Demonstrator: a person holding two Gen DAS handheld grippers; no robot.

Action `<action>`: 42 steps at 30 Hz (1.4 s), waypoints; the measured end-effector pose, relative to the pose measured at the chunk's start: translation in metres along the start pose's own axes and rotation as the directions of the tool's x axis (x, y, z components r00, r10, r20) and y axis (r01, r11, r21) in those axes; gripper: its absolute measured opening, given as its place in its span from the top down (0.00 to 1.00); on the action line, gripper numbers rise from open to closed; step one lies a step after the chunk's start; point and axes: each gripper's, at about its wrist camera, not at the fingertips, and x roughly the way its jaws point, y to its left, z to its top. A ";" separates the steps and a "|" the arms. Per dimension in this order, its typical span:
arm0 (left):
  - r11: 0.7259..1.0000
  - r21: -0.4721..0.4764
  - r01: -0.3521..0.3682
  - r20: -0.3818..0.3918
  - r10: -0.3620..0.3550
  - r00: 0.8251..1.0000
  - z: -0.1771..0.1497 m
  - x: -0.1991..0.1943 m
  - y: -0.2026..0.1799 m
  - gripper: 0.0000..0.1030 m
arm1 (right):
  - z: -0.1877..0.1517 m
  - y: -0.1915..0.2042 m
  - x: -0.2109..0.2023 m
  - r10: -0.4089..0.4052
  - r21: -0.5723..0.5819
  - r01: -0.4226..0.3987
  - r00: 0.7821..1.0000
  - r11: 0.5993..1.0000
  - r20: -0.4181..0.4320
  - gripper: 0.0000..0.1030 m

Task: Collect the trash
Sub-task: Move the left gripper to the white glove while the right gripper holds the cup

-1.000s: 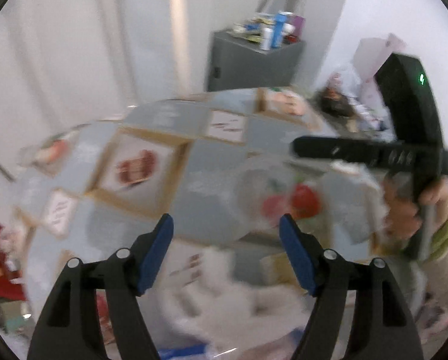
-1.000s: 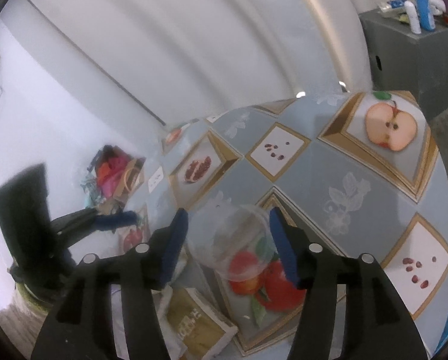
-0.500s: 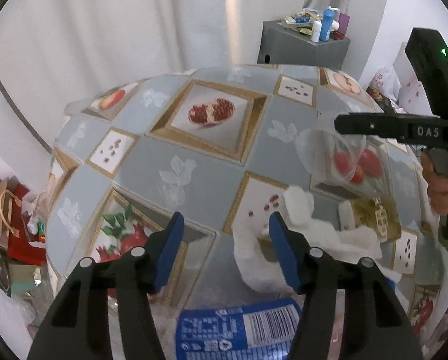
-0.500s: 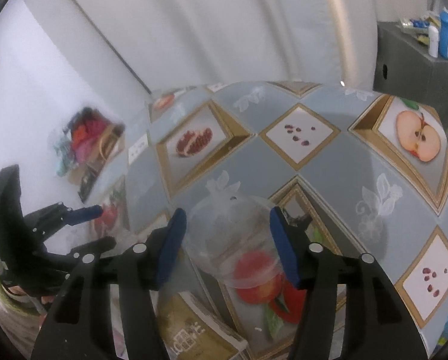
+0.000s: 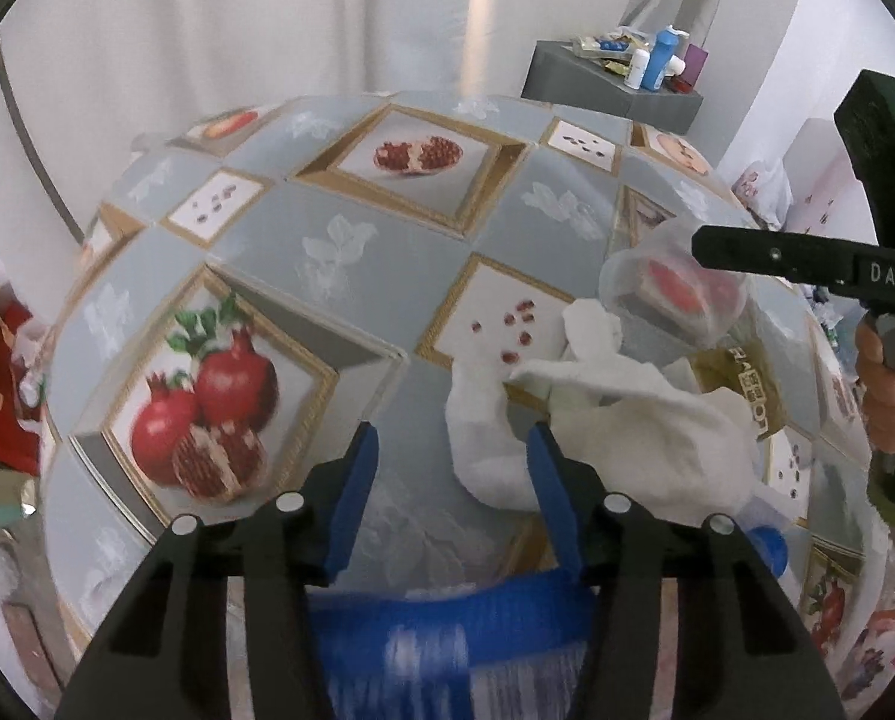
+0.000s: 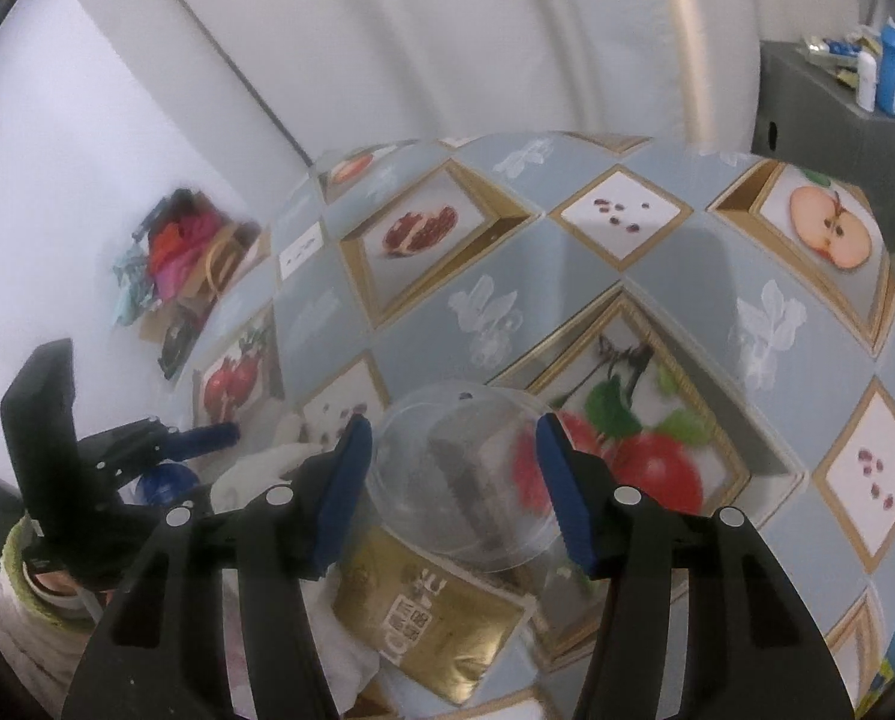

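**Left jaws narrow over the bottle as the right closes in on the cup**

The left gripper (image 5: 450,480) has dropped toward the near table edge, where a blue-labelled plastic bottle (image 5: 447,648) now lies blurred just beneath it. Its jaws have just been closing to about half open; nothing is pinched yet, though the crumpled white tissue (image 5: 597,420) brushes the right-hand finger. It looks like the bottle is the next pick.

The right gripper (image 6: 450,483) has slid over the clear plastic cup (image 6: 459,480), which lies on its side on the fruit-print tablecloth (image 6: 567,276). The jaws stand half open and flank the cup; whether the pads press it I cannot tell. A gold packet (image 6: 429,624) lies just below, touching the tissue.
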 end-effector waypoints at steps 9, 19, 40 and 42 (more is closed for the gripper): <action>0.997 -0.061 0.053 0.044 -0.050 0.998 -0.033 -0.013 -0.011 0.53 | -0.038 0.014 -0.017 -0.012 0.000 0.012 1.000 1.000 0.008 0.48; 0.990 -0.112 0.091 0.092 -0.081 0.992 -0.077 -0.039 -0.030 0.53 | -0.100 0.025 -0.053 -0.063 0.052 0.061 0.997 0.997 0.039 0.48; 0.982 -0.104 0.158 0.387 -0.106 0.916 -0.140 -0.152 -0.040 0.53 | -0.160 0.031 -0.148 -0.083 0.078 0.062 0.951 0.995 0.297 0.45; 0.982 -0.095 0.164 0.392 -0.115 0.913 -0.158 -0.163 -0.044 0.53 | -0.171 0.035 -0.154 -0.072 0.050 0.060 0.951 0.997 0.302 0.45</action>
